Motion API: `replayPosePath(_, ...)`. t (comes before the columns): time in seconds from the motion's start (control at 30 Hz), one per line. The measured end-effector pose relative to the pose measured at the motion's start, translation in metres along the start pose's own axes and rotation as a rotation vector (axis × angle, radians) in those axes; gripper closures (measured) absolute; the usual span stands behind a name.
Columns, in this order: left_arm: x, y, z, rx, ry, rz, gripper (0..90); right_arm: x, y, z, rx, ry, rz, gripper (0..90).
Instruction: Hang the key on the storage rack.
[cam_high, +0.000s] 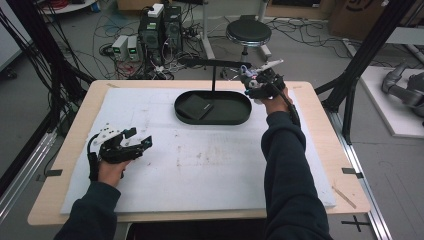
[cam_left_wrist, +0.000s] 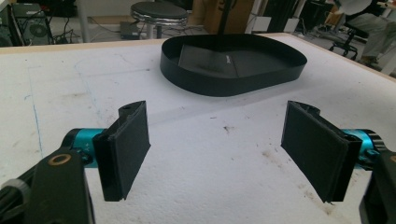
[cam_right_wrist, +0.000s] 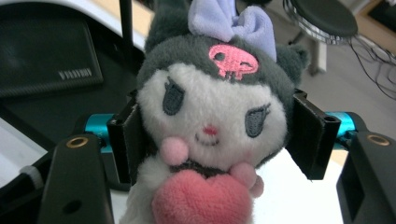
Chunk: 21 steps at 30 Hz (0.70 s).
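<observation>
right gripper (cam_right_wrist: 212, 135): jaws pinching the plush toy (cam_right_wrist: 210, 116) by its head, held up just past the black tray's (cam_high: 212, 120) right end | left gripper (cam_left_wrist: 217, 149): jaws spread wide, nothing between, tray well ahead of it

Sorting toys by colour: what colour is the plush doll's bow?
Pale lilac bow on the plush doll; clearest in the right gripper view.

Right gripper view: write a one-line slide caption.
Right tool clamps a plush toy with a lilac bow beside the black tray.
</observation>
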<state>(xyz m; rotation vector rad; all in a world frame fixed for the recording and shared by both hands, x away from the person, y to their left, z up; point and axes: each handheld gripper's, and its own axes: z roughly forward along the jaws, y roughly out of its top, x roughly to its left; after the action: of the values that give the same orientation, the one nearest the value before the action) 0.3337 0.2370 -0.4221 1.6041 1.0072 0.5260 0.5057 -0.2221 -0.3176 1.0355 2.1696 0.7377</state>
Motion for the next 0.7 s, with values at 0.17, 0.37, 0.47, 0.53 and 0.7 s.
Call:
replayPosePath(0.17,0.0,0.0,0.0,0.001,-0.003,-0.003,23.2,0.011,-0.008,0.019,0.01,-0.023,0.028,31.6)
replayPosePath(0.37,0.001,-0.001,0.0,0.002,-0.001,-0.006,23.3,0.023,-0.007,0.035,-0.019,0.004,0.063,31.4)
replayPosePath(0.47,0.001,-0.001,0.0,0.003,0.0,-0.005,23.2,0.025,-0.007,0.036,-0.045,-0.002,0.071,29.5)
replayPosePath(0.53,0.001,-0.001,0.0,0.004,0.0,-0.005,23.2,0.025,-0.008,0.036,-0.068,0.01,0.095,25.9)
replayPosePath(0.7,0.002,-0.001,0.001,0.006,-0.003,-0.007,23.2,0.025,-0.009,0.028,-0.108,0.039,0.111,18.5)
